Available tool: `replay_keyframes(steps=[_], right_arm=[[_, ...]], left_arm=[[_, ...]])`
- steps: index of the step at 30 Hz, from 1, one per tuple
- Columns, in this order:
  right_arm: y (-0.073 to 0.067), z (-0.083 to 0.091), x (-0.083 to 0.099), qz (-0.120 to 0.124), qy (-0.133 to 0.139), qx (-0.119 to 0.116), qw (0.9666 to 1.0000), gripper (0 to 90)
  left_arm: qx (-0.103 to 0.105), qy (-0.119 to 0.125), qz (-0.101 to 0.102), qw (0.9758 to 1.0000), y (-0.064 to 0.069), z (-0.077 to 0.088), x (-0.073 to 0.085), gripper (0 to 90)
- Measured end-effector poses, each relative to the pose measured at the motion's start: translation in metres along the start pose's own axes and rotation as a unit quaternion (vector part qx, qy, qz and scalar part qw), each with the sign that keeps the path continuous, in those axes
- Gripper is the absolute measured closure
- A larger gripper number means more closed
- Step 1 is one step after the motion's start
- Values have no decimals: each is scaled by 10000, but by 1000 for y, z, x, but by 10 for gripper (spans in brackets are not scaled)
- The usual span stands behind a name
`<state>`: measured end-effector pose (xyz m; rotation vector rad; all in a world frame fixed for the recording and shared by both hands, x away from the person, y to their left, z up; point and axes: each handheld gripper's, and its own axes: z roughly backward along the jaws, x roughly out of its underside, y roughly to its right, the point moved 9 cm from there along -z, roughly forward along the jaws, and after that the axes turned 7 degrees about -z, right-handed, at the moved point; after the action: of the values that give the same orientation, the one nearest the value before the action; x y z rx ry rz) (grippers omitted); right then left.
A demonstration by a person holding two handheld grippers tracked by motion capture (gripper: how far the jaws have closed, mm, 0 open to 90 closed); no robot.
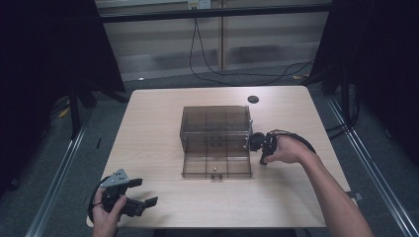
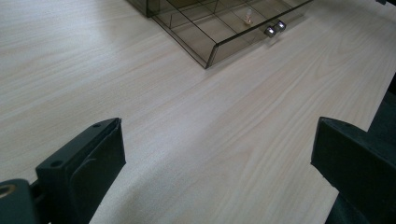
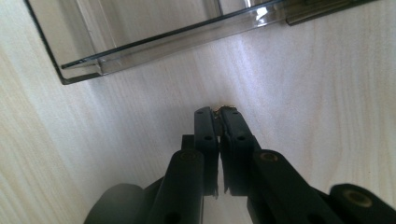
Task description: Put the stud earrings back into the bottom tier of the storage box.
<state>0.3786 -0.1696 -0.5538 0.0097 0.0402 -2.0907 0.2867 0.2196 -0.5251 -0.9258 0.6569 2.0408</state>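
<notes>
A smoky clear drawer cabinet (image 1: 215, 126) stands mid-table with its bottom drawer (image 1: 195, 166) pulled out toward me. A tiny pale part (image 1: 214, 169) lies in that drawer, also seen as the pale part (image 2: 248, 17) behind the drawer knob (image 2: 274, 29). My right gripper (image 1: 263, 159) points down at the table just right of the cabinet. Its jaws (image 3: 219, 111) are shut on a small gold-coloured piece (image 3: 226, 108) at their tips, touching the tabletop. My left gripper (image 1: 146, 191) rests near the table's front left corner, open (image 2: 217, 130) over bare wood.
A black round disc (image 1: 253, 99) lies at the table's back edge. The cabinet's clear wall (image 3: 154, 42) is close in front of the right gripper. Cables run across the floor behind the table; metal rails flank both sides.
</notes>
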Motion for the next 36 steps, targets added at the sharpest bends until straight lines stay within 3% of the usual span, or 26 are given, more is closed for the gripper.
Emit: replay_keyframes(steps=[14, 26, 36], right_arm=[[-6, 17, 5, -87, 214, -107, 9997, 861], [-13, 31, 4, 4, 389, -135, 9992, 861], [-16, 45, -8, 91, 539, -120, 9984, 860]], left_arm=[[28, -1, -10, 10000, 1, 0, 0, 28], [-2, 6, -5, 10000, 1, 0, -1, 28], [19, 12, -12, 10000, 1, 0, -1, 27]])
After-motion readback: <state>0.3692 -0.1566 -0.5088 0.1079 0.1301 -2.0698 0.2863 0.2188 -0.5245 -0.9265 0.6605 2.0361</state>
